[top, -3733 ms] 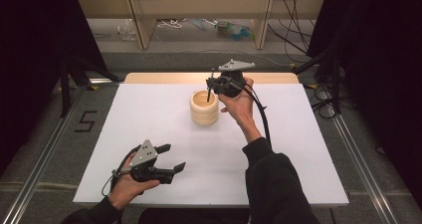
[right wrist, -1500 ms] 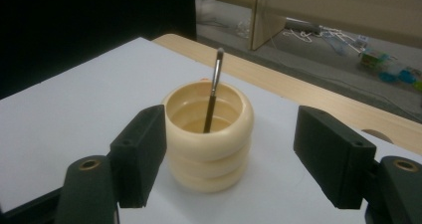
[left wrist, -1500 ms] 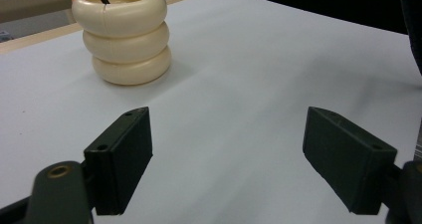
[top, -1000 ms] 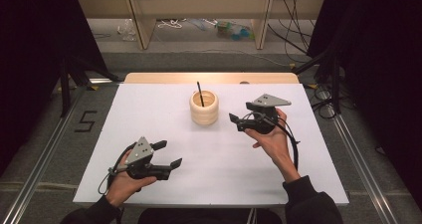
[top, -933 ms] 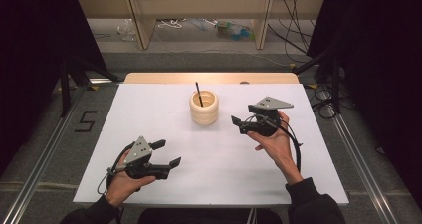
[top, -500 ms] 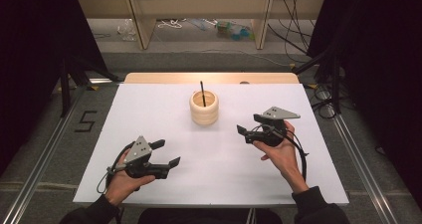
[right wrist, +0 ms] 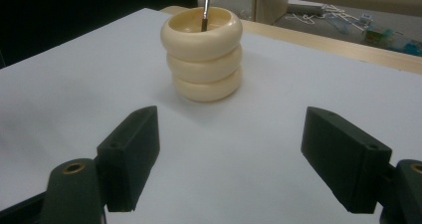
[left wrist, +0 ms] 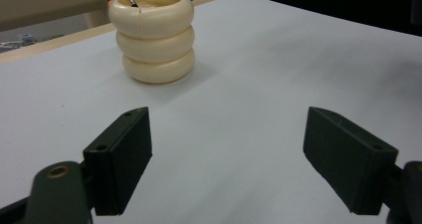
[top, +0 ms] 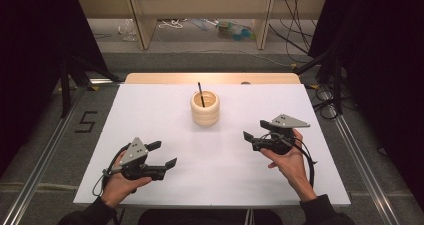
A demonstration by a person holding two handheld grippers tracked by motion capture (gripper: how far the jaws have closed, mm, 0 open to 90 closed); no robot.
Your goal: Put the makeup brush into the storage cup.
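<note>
1. Centrally, toward the far half of the white desk (top: 165, 110), stands a cream ribbed holder (top: 205, 108) shaped like three stacked rings, upright.
2. Inside it a thin dark stick (top: 200, 93) leans against the rim, its top poking out above the opening and tilted toward the far left in the high view.
3. To the near left, the left tool (top: 166, 154) is held in the person's left hand (top: 117, 182) just above the desk, its jaws spread wide with nothing between them; the left gripper view shows bare desk in the gap and the holder (left wrist: 151, 33) well ahead.
4. On the right, the right tool (top: 252, 140) sits in the person's right hand (top: 290, 162), its jaws pointing left toward the middle of the desk, spread wide and gripping nothing.
5. From the right gripper view the holder (right wrist: 202, 52) stands ahead of the open jaws, apart from them, with the stick (right wrist: 204, 7) rising from its mouth.
6. Both tools are well apart from the holder and from each other.
7. Beyond the desk's far edge a pale wooden strip (top: 165, 78) shows.
</note>
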